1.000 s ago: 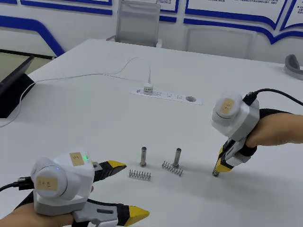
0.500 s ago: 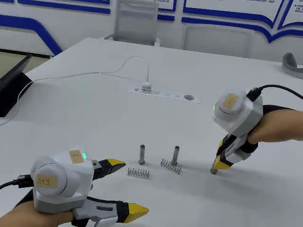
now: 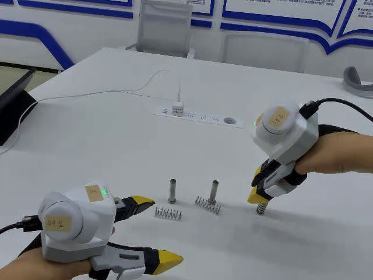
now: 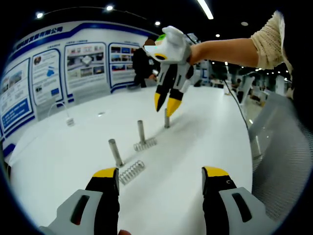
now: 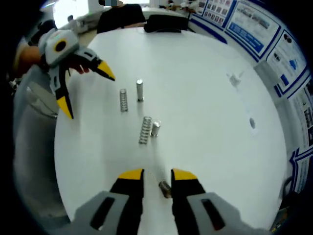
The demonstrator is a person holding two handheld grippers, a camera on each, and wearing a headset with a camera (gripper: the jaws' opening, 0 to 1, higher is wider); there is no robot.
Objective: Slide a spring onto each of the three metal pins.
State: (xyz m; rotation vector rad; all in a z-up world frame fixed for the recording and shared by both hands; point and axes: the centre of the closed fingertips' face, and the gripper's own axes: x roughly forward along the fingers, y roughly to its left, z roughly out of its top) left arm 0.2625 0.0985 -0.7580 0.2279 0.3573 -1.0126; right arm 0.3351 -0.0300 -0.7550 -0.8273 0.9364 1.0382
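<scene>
My right gripper (image 5: 157,175), slightly parted, holds nothing above the spring-sleeved pin (image 3: 260,208); my left gripper (image 4: 160,172) gapes wide, empty.

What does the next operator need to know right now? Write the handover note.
Left gripper: open, empty.
Right gripper: open, poised over the right pin, which appears to carry a spring already.
Left pin and middle pin: upright, bare. One spring lies on the table beside each: left spring, middle spring.
Left to do: slide those two springs onto their pins.
</scene>
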